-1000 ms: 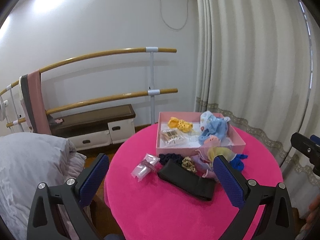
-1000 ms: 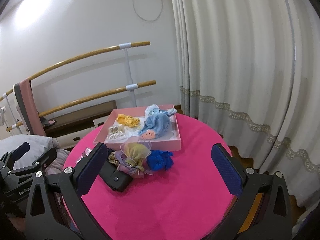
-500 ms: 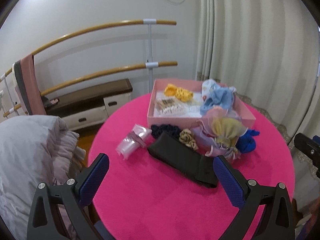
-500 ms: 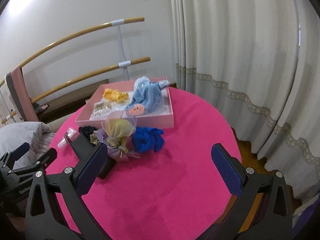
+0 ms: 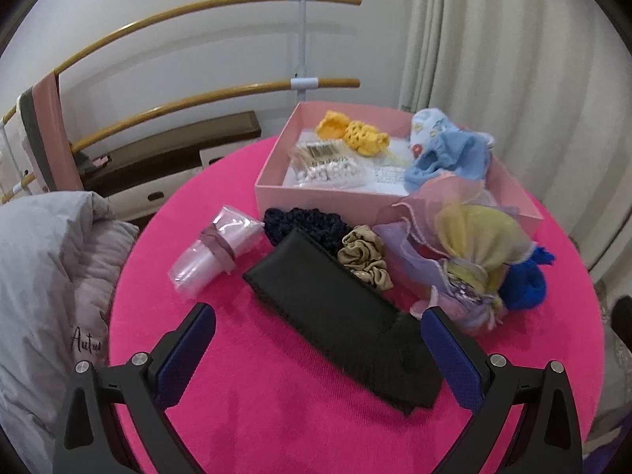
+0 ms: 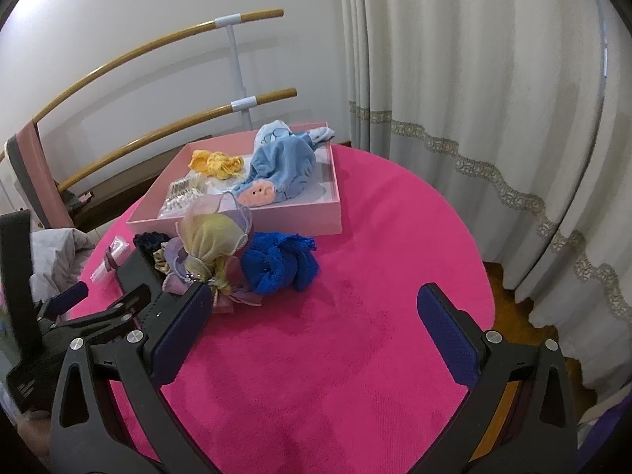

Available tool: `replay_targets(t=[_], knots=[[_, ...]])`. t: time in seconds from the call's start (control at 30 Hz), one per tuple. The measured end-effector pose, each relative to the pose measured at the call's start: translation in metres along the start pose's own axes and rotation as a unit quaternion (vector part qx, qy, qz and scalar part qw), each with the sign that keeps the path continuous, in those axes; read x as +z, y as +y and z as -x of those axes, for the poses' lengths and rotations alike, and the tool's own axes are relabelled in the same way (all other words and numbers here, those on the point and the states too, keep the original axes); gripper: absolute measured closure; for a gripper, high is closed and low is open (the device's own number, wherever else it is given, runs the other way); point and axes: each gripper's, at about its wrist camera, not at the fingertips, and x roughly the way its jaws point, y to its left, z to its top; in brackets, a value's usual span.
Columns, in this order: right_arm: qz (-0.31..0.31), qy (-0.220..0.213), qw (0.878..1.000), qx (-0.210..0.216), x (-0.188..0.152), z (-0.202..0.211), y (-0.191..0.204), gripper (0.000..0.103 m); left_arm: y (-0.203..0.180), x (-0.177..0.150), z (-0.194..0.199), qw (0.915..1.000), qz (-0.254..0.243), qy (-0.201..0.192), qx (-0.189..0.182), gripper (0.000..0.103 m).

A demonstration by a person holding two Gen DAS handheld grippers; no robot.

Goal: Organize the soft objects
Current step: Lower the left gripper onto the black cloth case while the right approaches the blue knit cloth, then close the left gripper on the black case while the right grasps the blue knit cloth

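A pink box sits at the back of the round pink table; it holds yellow crochet pieces, a packet of beads and a light blue cloth. In front of it lie a black pouch, a gold scrunchie, a dark scrunchie, a clear plastic roll, a yellow-and-lilac organza bag and a blue cloth. My left gripper hangs open over the black pouch. My right gripper is open above bare tablecloth.
A grey quilt lies left of the table. Wooden rails and a low bench stand against the back wall. Curtains hang to the right, close to the table edge.
Both grippers have tilted down and moved closer to the table. The objects now fill more of each view. Nothing on the table has moved.
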Motion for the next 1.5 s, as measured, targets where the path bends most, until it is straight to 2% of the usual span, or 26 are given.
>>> replay_targets(t=[0.1,0.2,0.33,0.5,0.57,0.67,0.73,0.8,0.9,0.93,1.03,1.13,1.2,1.27,1.5], knots=[[-0.001,0.005,1.000,0.001,0.001,-0.007,-0.003,0.000,-0.005,0.003,-0.022,0.9997,0.000,0.016,0.016,0.000],[-0.001,0.011,1.000,0.002,0.001,-0.015,-0.004,0.000,-0.006,0.006,-0.037,0.9996,0.015,0.017,0.015,0.000],[0.000,0.022,1.000,0.006,0.000,-0.026,-0.002,0.000,-0.006,0.005,-0.053,0.9995,0.010,0.023,0.019,0.000],[0.000,0.029,1.000,0.010,-0.001,-0.036,-0.002,0.000,0.000,-0.004,-0.057,0.9992,0.015,0.037,0.002,0.018],[0.002,0.031,0.999,0.010,0.001,-0.041,-0.001,0.000,-0.001,-0.004,-0.060,0.9990,0.015,0.041,0.003,0.018],[0.005,0.033,0.999,0.010,0.006,-0.052,0.001,0.000,-0.003,0.001,-0.065,0.9989,0.013,0.044,0.014,0.012],[0.010,0.038,0.999,0.009,0.007,-0.058,0.004,0.000,-0.004,0.002,-0.066,0.9989,0.012,0.046,0.007,0.016],[0.017,0.044,0.999,0.008,0.008,-0.067,0.007,0.000,-0.004,0.000,-0.063,0.9991,0.002,0.042,-0.008,0.030],[0.020,0.057,0.998,0.005,0.010,-0.081,0.008,0.001,0.002,-0.005,-0.056,0.9990,0.002,0.040,-0.021,0.040],[0.020,0.062,0.998,0.006,0.009,-0.086,0.008,0.002,0.006,-0.006,-0.053,0.9989,0.006,0.040,-0.025,0.040],[0.018,0.077,0.997,0.020,0.009,-0.099,0.008,0.010,0.015,-0.006,-0.051,0.9981,0.022,0.042,-0.039,0.042],[0.023,0.080,0.996,0.032,0.011,-0.108,0.015,0.017,0.018,-0.002,-0.052,0.9984,0.023,0.039,-0.034,0.042],[0.021,0.082,0.995,0.046,0.011,-0.111,0.017,0.043,0.016,-0.002,-0.052,0.9986,0.017,0.038,-0.034,0.043],[0.019,0.082,0.995,0.060,0.010,-0.112,0.019,0.060,0.018,-0.002,-0.051,0.9985,0.015,0.038,-0.037,0.045],[0.012,0.066,0.996,0.063,0.001,-0.093,0.015,0.069,0.026,-0.003,-0.040,0.9977,0.018,0.038,-0.053,0.056]])
